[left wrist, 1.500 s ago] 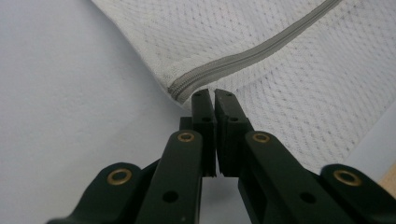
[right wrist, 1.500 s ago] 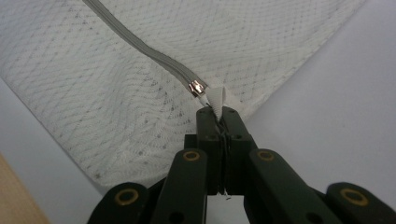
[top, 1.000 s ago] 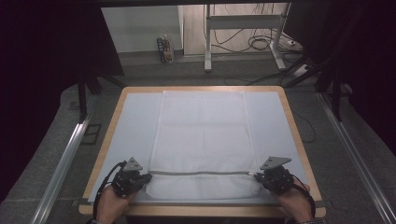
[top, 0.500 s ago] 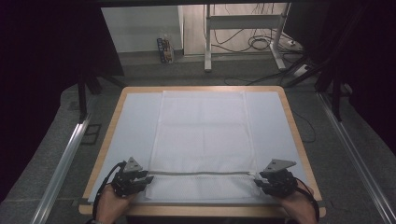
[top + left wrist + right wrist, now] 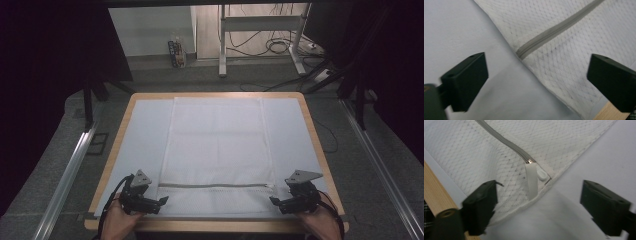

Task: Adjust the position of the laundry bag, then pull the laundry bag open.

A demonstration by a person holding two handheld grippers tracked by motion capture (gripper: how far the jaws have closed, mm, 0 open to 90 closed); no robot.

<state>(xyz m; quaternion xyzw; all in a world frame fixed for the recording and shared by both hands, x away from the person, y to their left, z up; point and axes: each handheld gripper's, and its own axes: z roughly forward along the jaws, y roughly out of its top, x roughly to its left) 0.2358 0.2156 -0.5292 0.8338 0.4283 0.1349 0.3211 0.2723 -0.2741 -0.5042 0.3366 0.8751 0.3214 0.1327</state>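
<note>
Mesh laundry bag [image 5: 217, 150] lies flat down the middle of the table [image 5: 315, 145], on a pale sheet [image 5: 145, 145], its zip [image 5: 215, 185] running straight across near the six o'clock edge. Zip looks closed; whether anything is inside the bag cannot be told, though it lies very flat. No label or writing can be read on it.

Left gripper [image 5: 161, 202] sits at seven o'clock, at the bag's near left corner, and its jaws have just been opening: now spread wide, nothing pinched. In the left gripper view the zip's end [image 5: 520, 53] and the bag's hem lie loose between them.

Right gripper [image 5: 276, 202] at five o'clock, jaws also just opened and standing apart. In the right gripper view a white tape tab [image 5: 532, 181] and a small white puller [image 5: 542, 174] rest free at the zip's stop.
</note>
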